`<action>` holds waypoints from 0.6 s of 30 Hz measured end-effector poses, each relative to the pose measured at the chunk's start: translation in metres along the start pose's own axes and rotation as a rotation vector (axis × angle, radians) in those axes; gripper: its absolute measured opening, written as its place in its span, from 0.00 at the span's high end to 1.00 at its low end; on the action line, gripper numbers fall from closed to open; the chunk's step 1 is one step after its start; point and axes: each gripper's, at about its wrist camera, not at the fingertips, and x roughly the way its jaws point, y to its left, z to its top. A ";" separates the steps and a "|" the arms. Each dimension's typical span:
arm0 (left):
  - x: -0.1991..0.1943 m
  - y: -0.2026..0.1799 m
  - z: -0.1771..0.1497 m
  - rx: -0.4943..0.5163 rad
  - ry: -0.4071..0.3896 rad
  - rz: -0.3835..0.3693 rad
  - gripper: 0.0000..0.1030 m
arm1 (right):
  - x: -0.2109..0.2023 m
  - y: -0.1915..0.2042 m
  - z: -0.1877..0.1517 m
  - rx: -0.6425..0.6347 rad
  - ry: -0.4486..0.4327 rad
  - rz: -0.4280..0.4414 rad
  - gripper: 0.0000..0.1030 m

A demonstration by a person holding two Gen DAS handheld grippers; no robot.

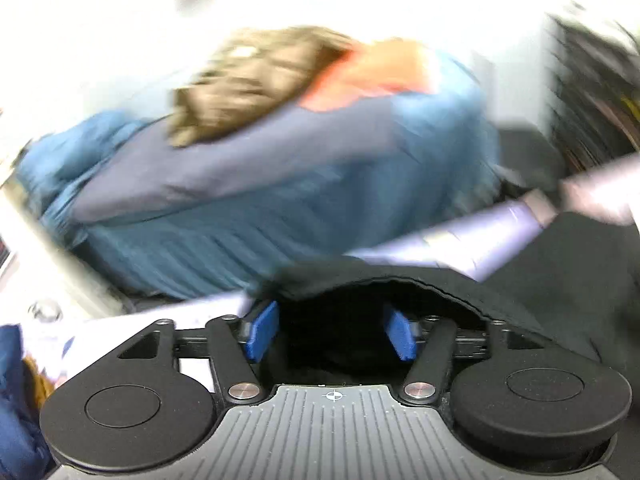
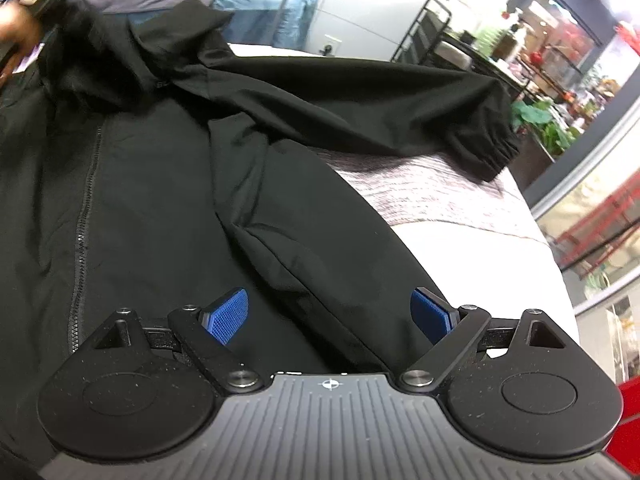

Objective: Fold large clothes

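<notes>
A black zip-up jacket (image 2: 160,184) lies spread on a pale cover, its zipper (image 2: 82,236) running down the left. One sleeve stretches right to an elastic cuff (image 2: 496,148). My right gripper (image 2: 330,312) hovers low over the jacket's side fold, jaws wide open, and the blue pads (image 2: 228,314) touch nothing. In the blurred left wrist view, a black hem (image 1: 380,280) drapes over my left gripper (image 1: 332,332), hides the fingertips and fills the gap between the pads (image 1: 262,332). It stays sharp against the smeared background. A hand (image 2: 16,36) shows in the right wrist view's top left, beside raised black cloth (image 2: 88,52).
A pile of other clothes (image 1: 280,184) in blue, grey, orange and brown lies beyond the jacket. The mottled grey and white cover (image 2: 432,200) ends at a rounded edge on the right. Past it stand a black rack (image 2: 424,28), plants (image 2: 548,124) and a shop window.
</notes>
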 end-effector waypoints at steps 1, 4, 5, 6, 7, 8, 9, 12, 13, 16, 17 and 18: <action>0.001 0.012 0.014 -0.057 -0.002 -0.003 0.00 | -0.001 -0.001 -0.001 0.003 0.001 -0.006 0.12; -0.005 0.039 0.030 -0.134 -0.021 -0.093 0.00 | -0.003 -0.003 -0.006 -0.004 -0.001 -0.018 0.12; -0.010 0.044 0.027 -0.119 -0.026 -0.100 0.00 | -0.004 -0.002 -0.007 -0.015 -0.003 -0.023 0.12; -0.014 0.047 0.021 -0.094 -0.026 -0.102 0.00 | -0.003 -0.003 -0.008 -0.029 -0.003 -0.028 0.12; -0.019 0.048 0.011 -0.070 -0.023 -0.109 0.00 | -0.002 -0.003 -0.009 -0.038 -0.003 -0.030 0.12; -0.023 0.050 -0.001 -0.050 -0.015 -0.124 0.00 | -0.001 -0.004 -0.010 -0.046 -0.001 -0.029 0.12; -0.028 0.052 -0.017 -0.034 0.000 -0.149 0.00 | 0.000 -0.005 -0.010 -0.054 0.001 -0.030 0.12; -0.042 0.069 -0.059 -0.016 0.078 -0.216 0.00 | 0.003 -0.007 -0.010 -0.087 0.002 -0.023 0.12; -0.050 0.076 -0.081 -0.020 0.104 -0.231 0.00 | 0.004 -0.006 -0.012 -0.112 0.002 -0.020 0.12; -0.084 0.100 -0.148 -0.009 0.180 -0.252 0.00 | 0.007 -0.002 -0.018 -0.218 0.002 -0.015 0.14; -0.094 0.104 -0.173 0.001 0.212 -0.249 0.00 | 0.008 0.001 -0.021 -0.256 0.003 -0.016 0.15; -0.106 0.109 -0.196 0.016 0.246 -0.245 0.00 | 0.010 0.002 -0.025 -0.295 0.005 -0.019 0.16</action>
